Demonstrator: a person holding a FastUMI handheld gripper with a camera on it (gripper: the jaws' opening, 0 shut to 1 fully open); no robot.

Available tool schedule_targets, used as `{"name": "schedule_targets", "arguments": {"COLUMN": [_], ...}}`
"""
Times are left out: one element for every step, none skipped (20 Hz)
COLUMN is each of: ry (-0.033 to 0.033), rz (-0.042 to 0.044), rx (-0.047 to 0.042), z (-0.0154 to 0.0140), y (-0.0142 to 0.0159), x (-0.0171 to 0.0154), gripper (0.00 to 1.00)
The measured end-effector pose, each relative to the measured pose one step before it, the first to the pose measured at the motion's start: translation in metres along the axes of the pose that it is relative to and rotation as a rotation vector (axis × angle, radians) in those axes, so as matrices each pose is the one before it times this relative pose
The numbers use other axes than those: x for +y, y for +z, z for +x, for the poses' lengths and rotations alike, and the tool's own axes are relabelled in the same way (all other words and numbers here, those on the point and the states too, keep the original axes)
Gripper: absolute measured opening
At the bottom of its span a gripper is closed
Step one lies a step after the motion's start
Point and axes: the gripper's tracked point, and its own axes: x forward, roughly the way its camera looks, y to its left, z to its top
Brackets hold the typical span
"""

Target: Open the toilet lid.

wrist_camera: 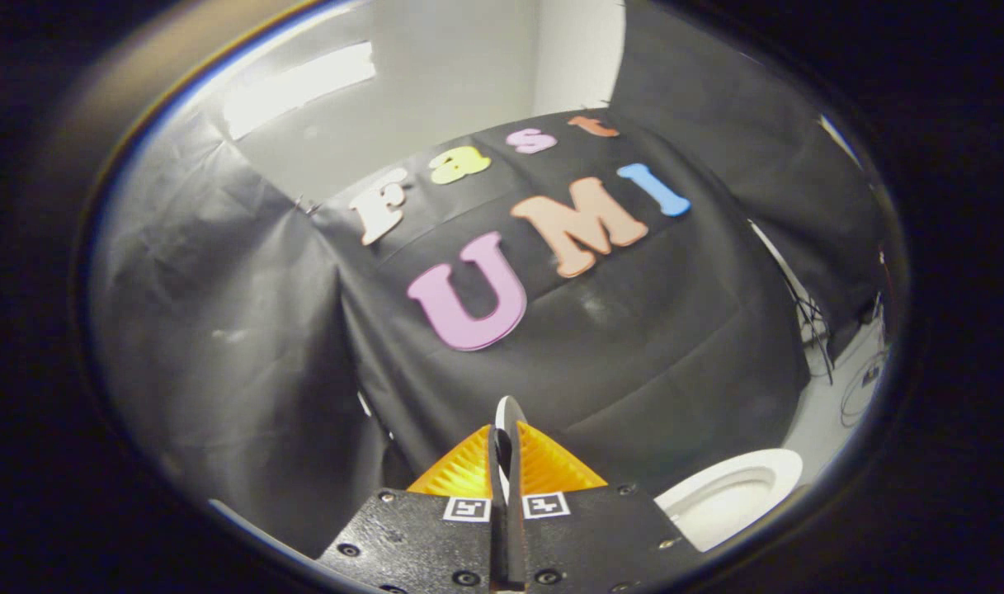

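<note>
Closed down narrow, the jaws, clamped from both sides on a thin white edge standing upright between them. Probably the rim of the toilet lid seen edge-on, though hard to confirm through the fisheye. Sticking out just past the fingers toward 12 o'clock, rounded at its tip. Raised well clear of the toilet bowl, sitting low at about 4 o'clock from the jaws, white, with its oval opening uncovered. Backed by the black cloth wall, draped and creased, straight ahead beyond the fingers and wrapping round to 9 o'clock. Pale floor at 3 o'clock, crossed by dark cables near the foot of the cloth. Plain white wall up at 12 o'clock, with a bright light strip toward 11 o'clock.
</note>
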Motion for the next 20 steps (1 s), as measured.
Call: {"name": "schedule_targets", "arguments": {"ry": [0.01404,0.01107,0.00964,0.00992,0.00849,0.00169,0.00188,0.0023,0.00274,0.00045,-0.00646,-0.00315,0.00009,0.01089,0.01999,0.02302,0.02482,0.01614,0.00566,-0.00645], "rz": [-0.04639,-0.03841,-0.03306,-0.02827,-0.03217,-0.04697,-0.04783,-0.03372,-0.02414,-0.01979,-0.02811,-0.03323,-0.03296,-0.02522,-0.007,-0.00135,0.00412,0.00837,0.00972,0.00274], "rx": [0.01878,0.01765,0.01541,0.01178,0.01566,0.01716,0.01447,0.01416,0.01103,0.01239,0.01048,0.01574,0.01635,0.01442,0.01011,0.00972,0.00836,0.00357,-0.00036,0.00047], "z": [0.00255,0.00298,-0.00271,-0.0015,-0.00189,0.00021,0.00022,0.00053,-0.00078,0.00105,-0.00007,-0.00078,0.00025,0.00115,0.0004,0.00066,0.00058,0.0009,-0.00024,-0.00051], "y": [-0.00453,-0.00281,-0.00659,-0.00429,-0.00405,-0.00448,-0.00283,-0.00054,0.00018,-0.00107,-0.00193,-0.00316,0.00108,-0.00094,-0.00121,-0.00493,-0.00136,-0.00052,-0.00127,0.00172], "x": [0.01279,0.01192,0.01128,0.01056,0.01189,0.0099,0.00817,0.0092,0.0071,0.00398,0.00382,0.00499,0.00542,0.00573,0.00837,0.00847,0.0086,0.00567,0.00331,0.0002], "gripper": [0.0,0.0,0.0,0.0,0.0,0.0,0.0,0.0,0.0,0.0,0.0,0.0,0.0,0.0,0.0,0.0,0.0,0.0,0.0,0.0]}}
